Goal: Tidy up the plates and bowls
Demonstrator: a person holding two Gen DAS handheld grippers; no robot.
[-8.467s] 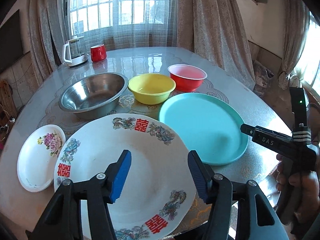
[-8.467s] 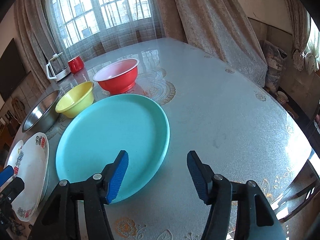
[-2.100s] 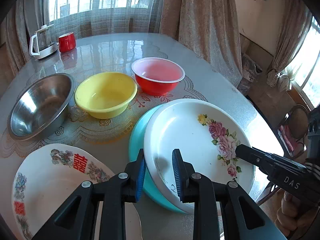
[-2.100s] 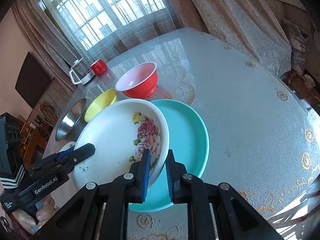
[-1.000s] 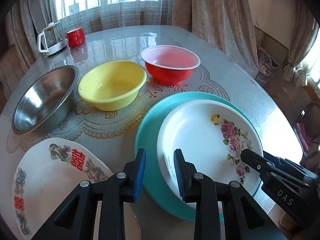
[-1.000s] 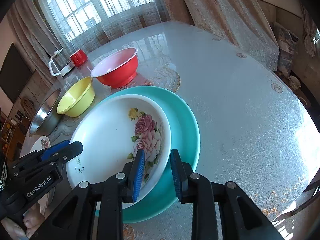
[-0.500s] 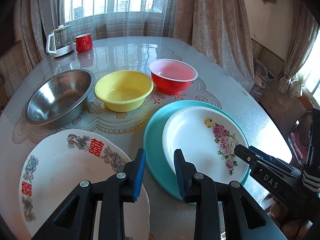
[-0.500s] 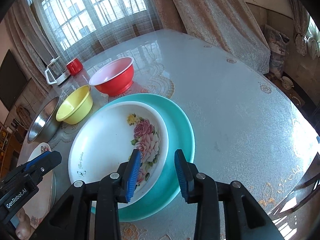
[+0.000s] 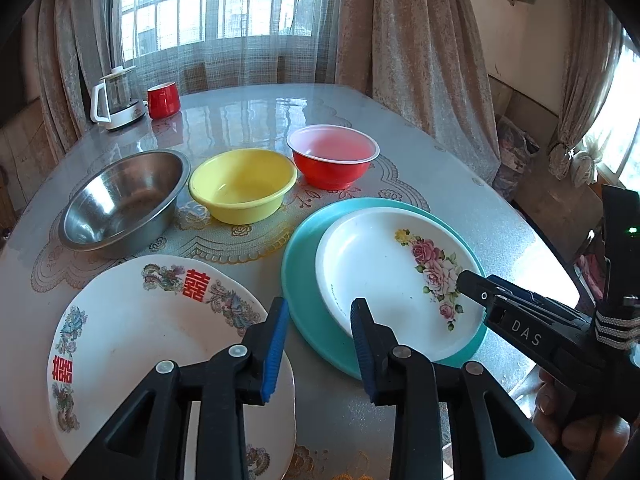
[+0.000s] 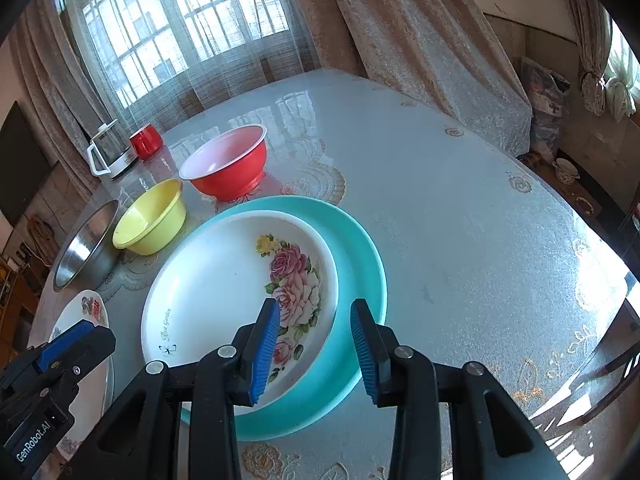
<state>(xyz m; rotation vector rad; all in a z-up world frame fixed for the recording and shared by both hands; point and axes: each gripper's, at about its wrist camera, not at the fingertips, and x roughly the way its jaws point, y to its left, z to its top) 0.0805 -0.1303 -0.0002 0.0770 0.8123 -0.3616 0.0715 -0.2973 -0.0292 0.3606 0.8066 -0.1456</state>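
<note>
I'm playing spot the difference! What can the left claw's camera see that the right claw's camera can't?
Only the left view shows the whole big plate with red characters; the right view catches just its edge.

Only the right view shows a small patterned cup on the floor beyond the table.

Both show the rose plate lying on the teal plate, the three bowls, red mug and kettle.

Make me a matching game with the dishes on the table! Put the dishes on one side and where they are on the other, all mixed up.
Dishes:
1. rose plate
2. yellow bowl
3. red mug
4. red-character plate

Places:
A. beside the kettle
B. between the steel bowl and red bowl
C. nearest the left gripper
D. on the teal plate

Pairs: 1-D, 2-B, 3-A, 4-C
</note>
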